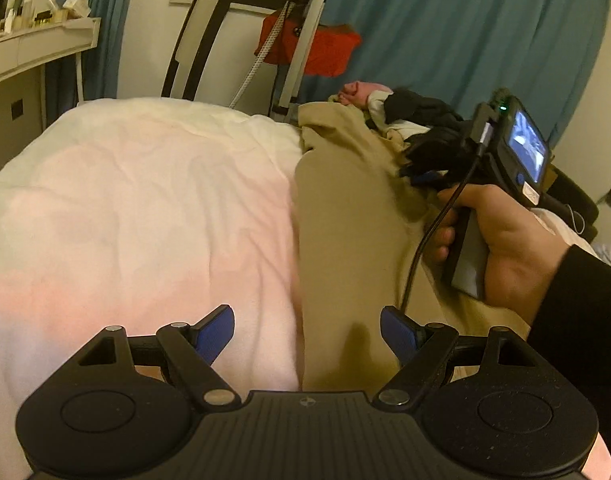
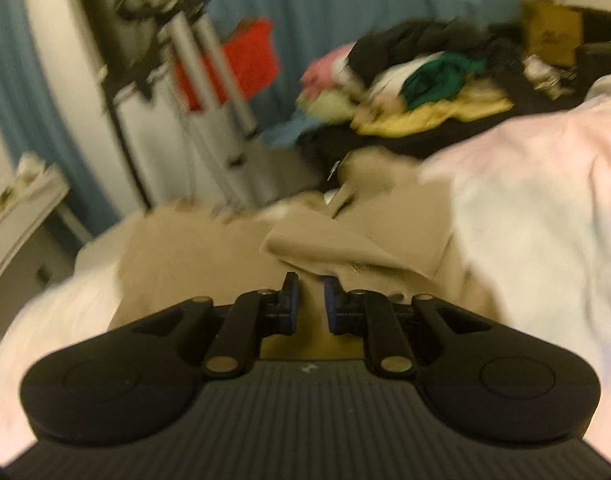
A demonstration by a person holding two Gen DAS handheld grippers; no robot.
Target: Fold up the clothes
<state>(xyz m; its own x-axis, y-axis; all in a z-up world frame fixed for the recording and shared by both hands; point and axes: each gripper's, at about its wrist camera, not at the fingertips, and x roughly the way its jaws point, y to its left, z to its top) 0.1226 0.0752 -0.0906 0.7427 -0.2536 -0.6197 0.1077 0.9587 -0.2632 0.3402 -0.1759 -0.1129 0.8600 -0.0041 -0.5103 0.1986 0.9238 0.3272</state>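
Left gripper [image 1: 307, 338] hangs wide, empty, over the tan garment [image 1: 345, 216] spread on the bed [image 1: 145, 200], likely for folding; right gripper [image 2: 310, 300], at three o'clock, looks nearly clenched, any cloth between its pads unclear through blur.

The right gripper [image 2: 310, 298], its blue-padded jaws drawn close with only a narrow gap, hangs over a tan garment [image 2: 209, 248] spread on a white-covered bed [image 2: 545, 216]. No cloth is visibly pinched between the pads. Beyond, a heap of mixed clothes [image 2: 421, 84] lies blurred before a blue curtain [image 2: 345, 0], beside a red cloth [image 2: 249, 60] hung on a metal frame [image 2: 221, 80].
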